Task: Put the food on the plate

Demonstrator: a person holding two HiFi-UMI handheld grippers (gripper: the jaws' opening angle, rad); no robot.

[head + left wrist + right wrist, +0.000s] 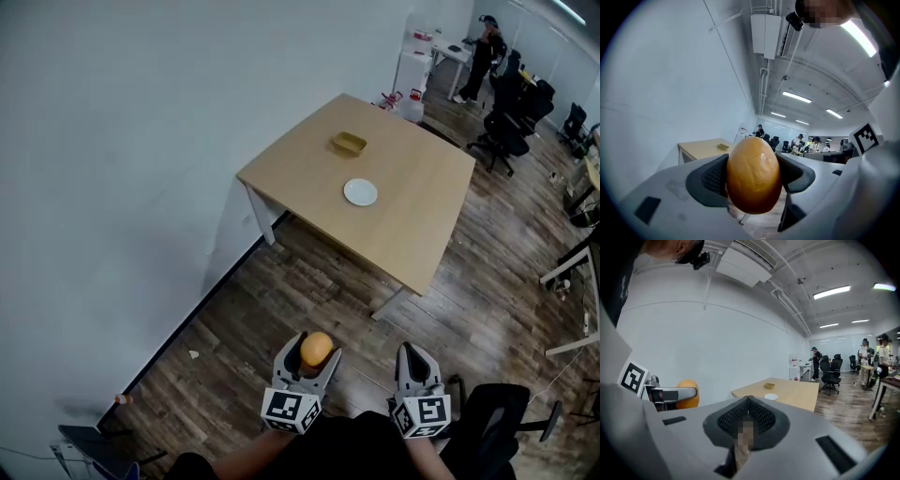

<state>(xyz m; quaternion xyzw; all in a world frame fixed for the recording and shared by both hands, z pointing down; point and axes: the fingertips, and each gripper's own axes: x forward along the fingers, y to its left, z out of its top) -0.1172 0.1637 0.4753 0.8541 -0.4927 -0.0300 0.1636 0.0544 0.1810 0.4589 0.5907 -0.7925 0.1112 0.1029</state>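
Fruit point(317, 350) clamped in left hand-held gripper point(309, 351) for carrying; right hand-held gripper point(413, 354) clenched, empty. Plate point(360, 192) at 12 o'clock.

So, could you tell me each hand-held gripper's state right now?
Left hand-held gripper: closed on the orange food.
Right hand-held gripper: closed, empty.

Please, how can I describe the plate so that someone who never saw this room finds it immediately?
Look at the light wooden table beside the white wall. Near its middle lies the plate. Its only neighbour there is a small yellowish rectangular dish; the plate is round, flat and white.
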